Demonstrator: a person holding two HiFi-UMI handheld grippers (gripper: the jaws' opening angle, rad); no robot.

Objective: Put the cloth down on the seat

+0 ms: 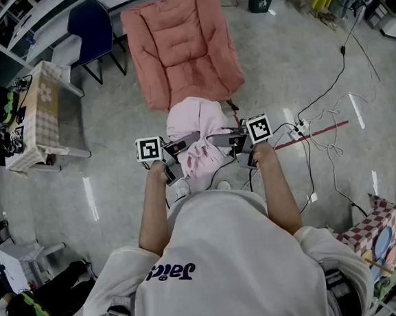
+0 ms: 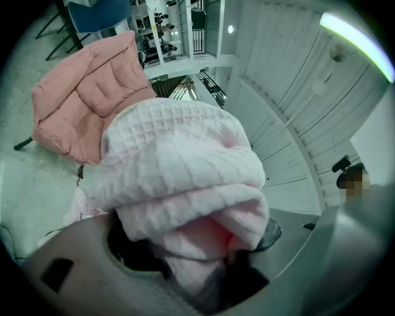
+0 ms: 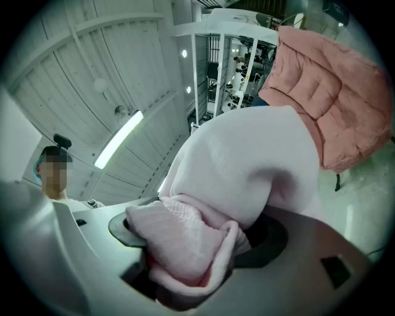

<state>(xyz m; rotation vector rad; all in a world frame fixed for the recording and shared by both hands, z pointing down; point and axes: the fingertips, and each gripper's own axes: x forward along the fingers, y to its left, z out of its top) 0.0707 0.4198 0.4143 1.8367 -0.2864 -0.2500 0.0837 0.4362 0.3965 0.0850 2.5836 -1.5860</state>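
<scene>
1. At the far left of the floor stands a small table (image 1: 42, 109) under a flowered cover, and just beyond it is a dark blue chair (image 1: 92, 25).
2. Next comes my left gripper (image 1: 188, 143), with its marker cube on the outer side and its jaws pointing inward. They are clamped on a thick folded wad of the cloth. In the left gripper view that wad fills the gap between the jaws and bulges out over the top.
3. Between my two grippers hangs the pale pink cloth (image 1: 196, 119), bunched into a mound with a tail drooping toward my feet. It is up off the floor, gripped from both sides. It sits just in front of the near edge of the seat and is not laid on it.
4. Straight ahead, past the cloth, is the seat (image 1: 181, 45), a salmon-pink padded chair with a quilted cushion and back.
5. My right gripper (image 1: 218, 141) points inward from the other side. Its jaws are pressed onto a rolled fold of the same cloth. The right gripper view shows that fold squeezed between them while the rest billows above.
6. Further right, a white power strip (image 1: 299, 130) lies on the grey floor among loose cables, beside a thin red strip (image 1: 320, 131). A checkered bag (image 1: 383, 224) sits at the lower right.
</scene>
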